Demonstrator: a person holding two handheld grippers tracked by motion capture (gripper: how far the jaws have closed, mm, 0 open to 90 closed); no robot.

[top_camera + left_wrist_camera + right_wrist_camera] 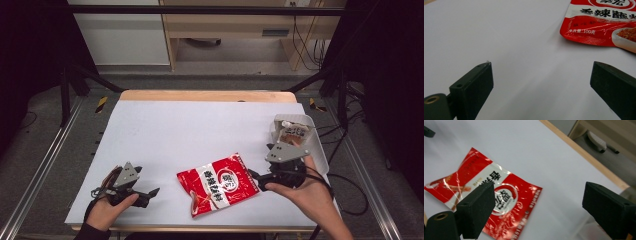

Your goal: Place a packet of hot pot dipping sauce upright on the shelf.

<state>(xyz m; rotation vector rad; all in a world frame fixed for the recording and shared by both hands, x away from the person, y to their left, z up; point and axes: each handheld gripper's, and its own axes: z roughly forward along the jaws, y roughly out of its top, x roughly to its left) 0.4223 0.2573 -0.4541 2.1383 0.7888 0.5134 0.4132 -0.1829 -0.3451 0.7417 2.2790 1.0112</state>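
White paper covers the surface, where both sets of fingers stand wide apart and empty, the left gripper and right gripper flanking the red snack packet lying flat between them, touching neither.

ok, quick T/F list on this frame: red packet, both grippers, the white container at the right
1. The red packet lies flat on the white table between the two grippers. True.
2. The right gripper is shut on the packet. False: its jaws stand open and nothing is between them.
3. The left gripper is open, with nothing in it. True.
4. The white container sits at the left edge of the table. False: it sits at the right edge, beyond the right gripper.
5. The container is empty. False: a packet lies in it.
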